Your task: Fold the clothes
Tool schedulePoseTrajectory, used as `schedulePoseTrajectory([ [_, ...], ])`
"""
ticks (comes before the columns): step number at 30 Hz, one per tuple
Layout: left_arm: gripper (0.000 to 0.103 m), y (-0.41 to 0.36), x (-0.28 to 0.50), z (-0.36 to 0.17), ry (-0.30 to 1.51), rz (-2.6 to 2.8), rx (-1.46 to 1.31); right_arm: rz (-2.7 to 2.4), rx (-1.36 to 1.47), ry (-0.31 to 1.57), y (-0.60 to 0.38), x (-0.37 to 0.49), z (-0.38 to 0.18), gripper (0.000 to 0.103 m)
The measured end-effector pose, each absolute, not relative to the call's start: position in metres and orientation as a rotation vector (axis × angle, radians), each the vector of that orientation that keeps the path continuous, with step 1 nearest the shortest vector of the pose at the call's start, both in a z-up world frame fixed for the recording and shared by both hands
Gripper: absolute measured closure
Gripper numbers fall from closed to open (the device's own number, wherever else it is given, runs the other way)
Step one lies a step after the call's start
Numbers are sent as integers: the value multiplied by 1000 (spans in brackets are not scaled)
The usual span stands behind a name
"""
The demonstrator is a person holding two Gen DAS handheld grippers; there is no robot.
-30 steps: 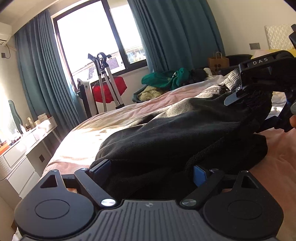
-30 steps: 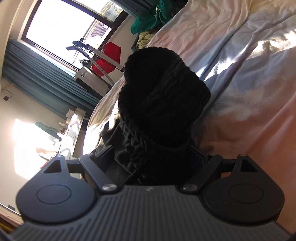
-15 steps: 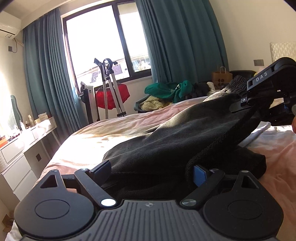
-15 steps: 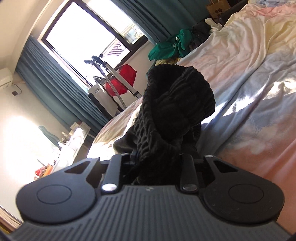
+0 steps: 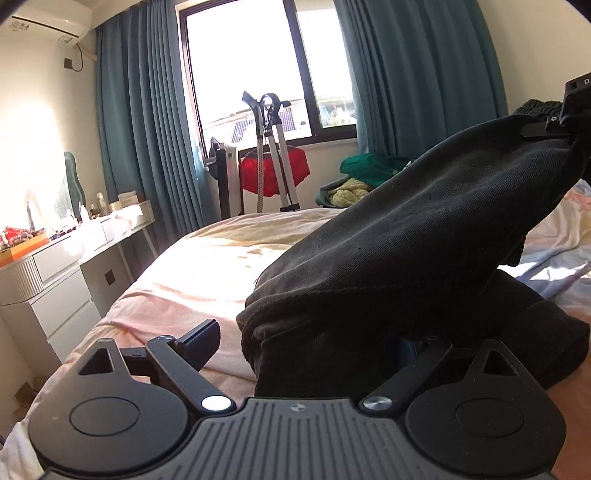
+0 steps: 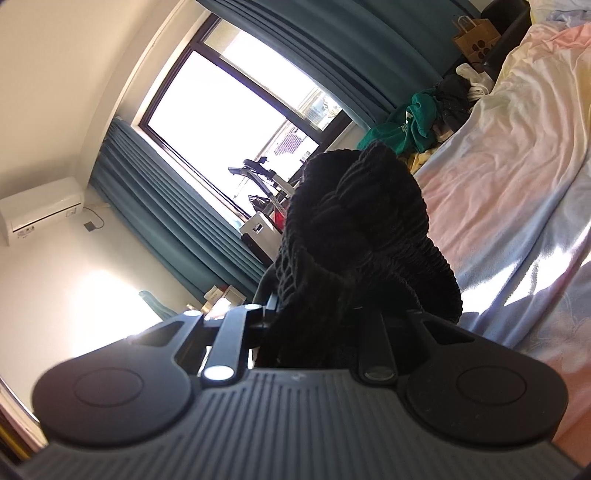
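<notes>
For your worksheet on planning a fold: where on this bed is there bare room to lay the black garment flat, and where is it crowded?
Free: the sunlit sheet between the black garment and the dresser-side edge, and the sheet beyond its ribbed end. Crowded: the clothes pile under the window.

Sunlit window [image 5: 258,70] between teal curtains [image 5: 144,129], white dresser [image 5: 62,273] at left, wall air conditioner [image 5: 51,22] above.

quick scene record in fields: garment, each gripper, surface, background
garment: black garment, one end raised off the bed, ribbed band bunched
right gripper: jaws have just closed on the ribbed band
left gripper: wide apart, cloth lies between the fingers, not pinched
surface: bed, pale sheet
background: window, teal curtains, green clothes pile
</notes>
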State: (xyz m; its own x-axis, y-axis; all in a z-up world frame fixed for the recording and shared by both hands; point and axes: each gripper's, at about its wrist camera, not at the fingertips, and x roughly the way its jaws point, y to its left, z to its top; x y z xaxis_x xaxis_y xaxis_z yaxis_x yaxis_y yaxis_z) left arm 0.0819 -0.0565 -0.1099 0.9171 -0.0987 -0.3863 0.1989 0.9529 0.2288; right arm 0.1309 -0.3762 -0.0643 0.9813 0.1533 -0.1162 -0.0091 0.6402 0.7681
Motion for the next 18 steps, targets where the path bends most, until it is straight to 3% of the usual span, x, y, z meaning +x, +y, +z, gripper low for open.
schedulePoseTrajectory([
  [5,9,-37,77,-107,420,-151,195,47,872,240,-380,127,-76,78],
  [9,7,-15,82,-105,466,-147,81,-59,731,400,-370,131,-87,77],
  [13,0,-2,91,-102,492,-130,50,-86,776,514,-369,133,-110,73],
  [16,2,12,98,-98,531,-131,-35,-80,831,529,-372,128,-118,59],
  [18,6,18,95,-96,534,-141,-75,-93,852,557,-371,125,-122,39],
])
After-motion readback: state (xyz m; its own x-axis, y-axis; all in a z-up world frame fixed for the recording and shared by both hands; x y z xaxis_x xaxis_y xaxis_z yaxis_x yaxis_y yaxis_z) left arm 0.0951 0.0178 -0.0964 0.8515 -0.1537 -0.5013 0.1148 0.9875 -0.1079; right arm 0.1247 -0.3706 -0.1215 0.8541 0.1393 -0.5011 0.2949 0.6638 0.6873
